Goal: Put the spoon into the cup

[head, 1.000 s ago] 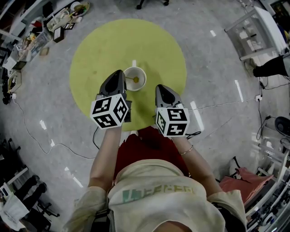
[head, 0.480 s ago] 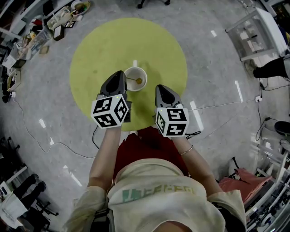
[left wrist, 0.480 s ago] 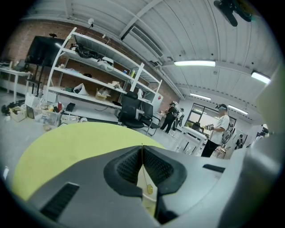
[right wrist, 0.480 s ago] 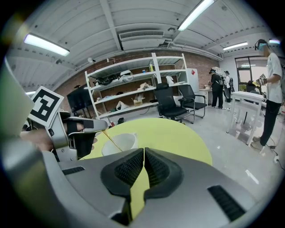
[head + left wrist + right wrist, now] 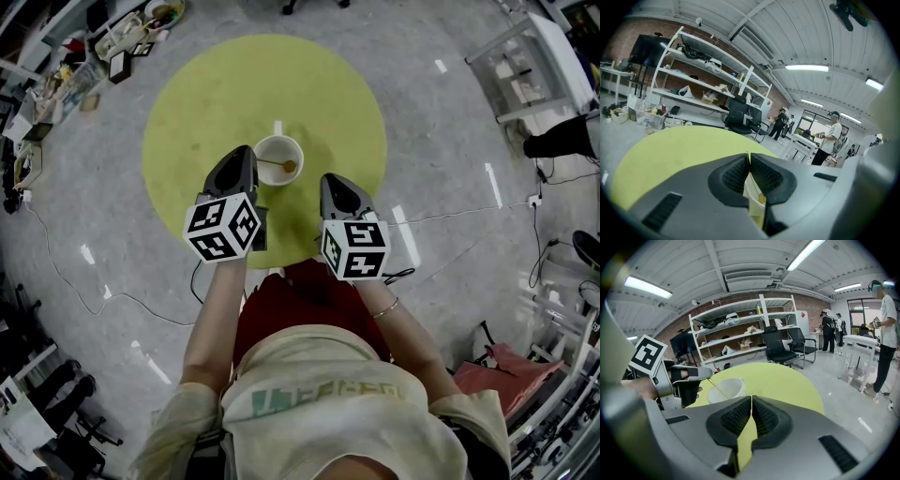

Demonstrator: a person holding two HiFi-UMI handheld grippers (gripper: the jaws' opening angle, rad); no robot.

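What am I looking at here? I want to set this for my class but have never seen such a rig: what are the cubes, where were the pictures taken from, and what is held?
There is no robot: a person holds a two-jaw tool, a gripper, in each hand. The patterned cubes are parts of the grippers. The head view comes from a camera on the person's head, looking down on a round table. On it stands a white cup. The other two views come from cameras riding on the grippers, each looking along its jaws. The left gripper is shut on the thin handle of a spoon, whose bowl end lies inside the cup. The right gripper is shut and empty, apart from the cup.
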